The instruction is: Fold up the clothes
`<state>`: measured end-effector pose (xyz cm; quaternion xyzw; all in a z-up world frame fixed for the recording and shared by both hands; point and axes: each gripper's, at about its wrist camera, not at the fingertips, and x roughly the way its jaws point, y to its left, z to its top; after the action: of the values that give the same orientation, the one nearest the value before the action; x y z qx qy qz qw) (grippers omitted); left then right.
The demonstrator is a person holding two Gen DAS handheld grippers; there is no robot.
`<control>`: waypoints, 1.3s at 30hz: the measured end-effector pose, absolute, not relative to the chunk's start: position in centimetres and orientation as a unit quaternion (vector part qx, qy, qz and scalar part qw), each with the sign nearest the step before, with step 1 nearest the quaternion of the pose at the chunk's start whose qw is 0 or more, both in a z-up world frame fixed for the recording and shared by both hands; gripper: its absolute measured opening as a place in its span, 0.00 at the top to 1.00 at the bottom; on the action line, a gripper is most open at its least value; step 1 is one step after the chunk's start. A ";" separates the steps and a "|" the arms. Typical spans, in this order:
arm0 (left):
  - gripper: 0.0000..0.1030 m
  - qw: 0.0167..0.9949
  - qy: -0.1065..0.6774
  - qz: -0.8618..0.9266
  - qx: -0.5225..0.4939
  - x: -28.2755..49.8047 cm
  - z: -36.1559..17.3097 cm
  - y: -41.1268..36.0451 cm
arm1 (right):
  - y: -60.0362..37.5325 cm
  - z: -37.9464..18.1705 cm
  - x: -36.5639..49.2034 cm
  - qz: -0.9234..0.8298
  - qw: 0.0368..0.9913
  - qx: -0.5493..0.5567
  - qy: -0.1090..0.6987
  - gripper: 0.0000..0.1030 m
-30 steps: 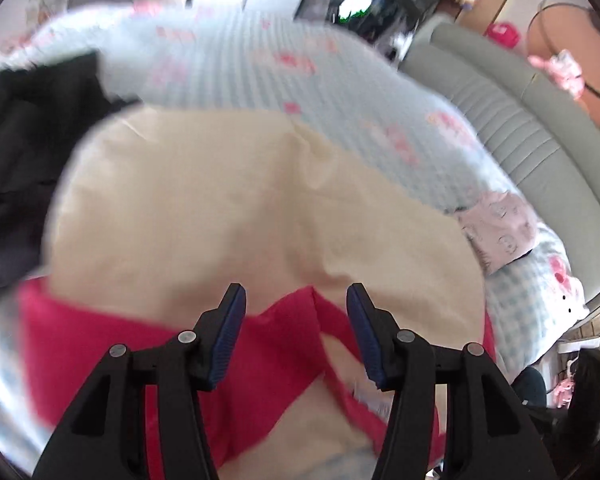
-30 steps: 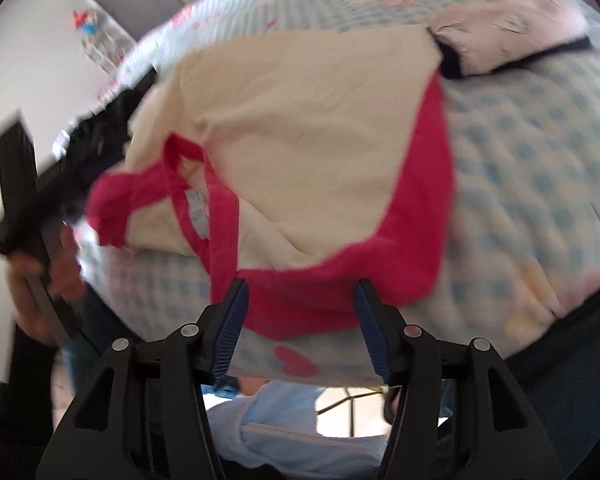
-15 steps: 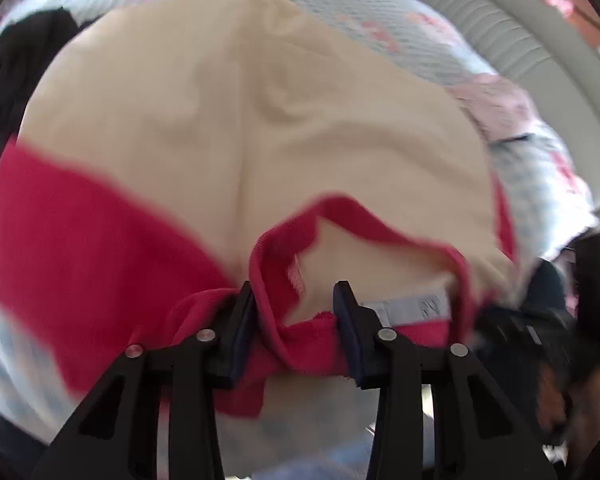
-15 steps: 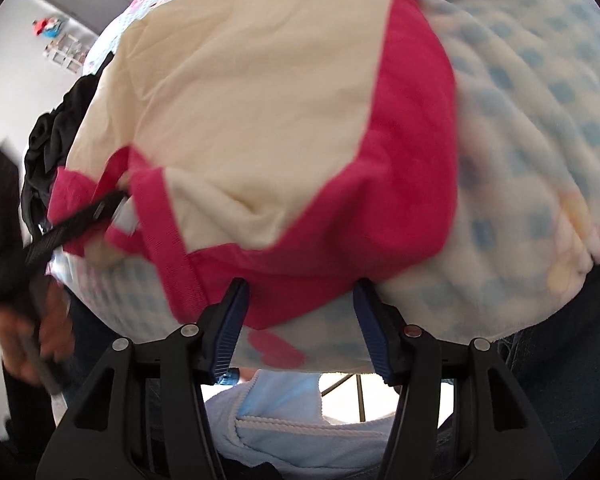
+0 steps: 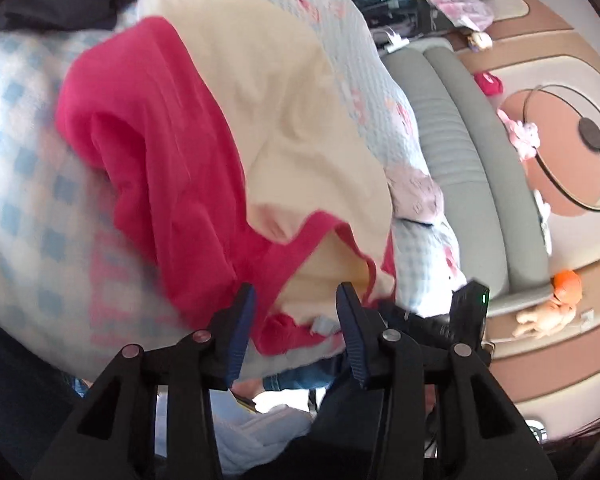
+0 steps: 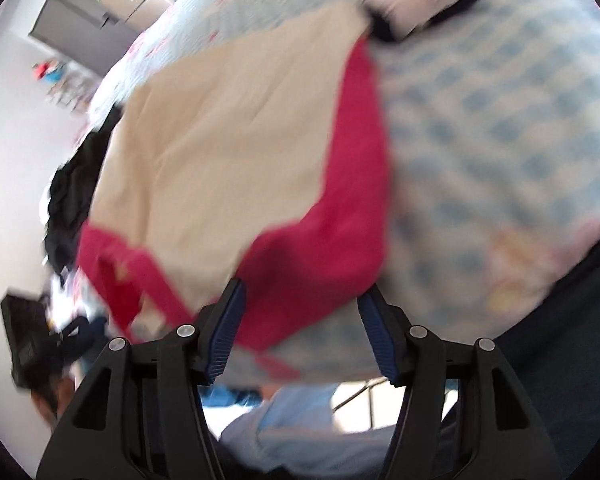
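Observation:
A cream T-shirt with red sleeves and red collar [image 5: 268, 92] lies on the blue-checked bedspread [image 5: 24, 184]. My left gripper [image 5: 296, 316] is open, its jaws apart just in front of the red collar [image 5: 288, 332] at the bed's near edge, with nothing held between them. In the right wrist view the same shirt [image 6: 236, 132] fills the middle. My right gripper [image 6: 300, 312] is open, its jaws wide either side of the red sleeve [image 6: 320, 232], not closed on it. The left gripper shows in the right wrist view at the lower left [image 6: 28, 344].
A dark garment [image 6: 76, 184] lies beside the shirt on the bed. A folded pink-white garment [image 5: 416, 196] sits past the shirt's far side. A grey padded headboard [image 5: 460, 152] runs along the bed. My legs are below the bed edge.
The left gripper, closed around the red collar half a second ago, has opened and drawn back, tilting its view. The right gripper stayed open at the red sleeve, shifting slightly.

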<state>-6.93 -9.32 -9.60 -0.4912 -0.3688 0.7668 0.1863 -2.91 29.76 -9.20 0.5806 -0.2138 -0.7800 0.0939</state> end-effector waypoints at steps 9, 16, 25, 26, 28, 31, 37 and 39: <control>0.51 0.199 -0.305 0.775 -0.517 -8.5 -9.5 -7.1 | 27.5 -11.6 -1.6 -0.743 0.143 0.606 -0.245 0.39; 0.51 0.083 -0.132 0.801 -0.578 -7.2 -12.8 -2.0 | 22.7 -13.4 -2.8 -0.784 0.121 0.591 -0.145 0.36; 0.69 0.047 0.008 0.865 -0.500 -5.3 -7.5 0.2 | 27.1 -9.2 -1.2 -0.846 0.009 0.526 -0.083 0.54; 0.73 0.035 0.016 0.873 -0.486 -5.1 -6.4 -0.1 | 27.6 -8.0 -0.8 -0.855 0.000 0.513 -0.074 0.49; 0.72 0.020 0.028 0.882 -0.470 -4.3 -4.9 -0.6 | 28.4 -5.7 0.2 -0.873 -0.015 0.485 -0.051 0.48; 0.70 0.062 -0.012 0.864 -0.500 -3.7 -6.1 -1.8 | 28.5 -5.2 1.4 -0.872 -0.011 0.488 -0.030 0.41; 0.70 0.070 -0.119 0.833 -0.536 -3.8 -7.5 -4.4 | 26.8 -10.0 2.4 -0.808 0.048 0.577 -0.107 0.41; 0.69 0.096 -0.168 0.829 -0.524 -3.6 -6.8 -5.5 | 27.7 -10.2 2.7 -0.798 0.072 0.582 -0.140 0.40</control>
<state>-3.56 -5.49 -6.79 -0.5245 -0.1683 0.8291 0.0960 2.73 27.73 -10.20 0.5820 -0.1396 -0.7978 0.0723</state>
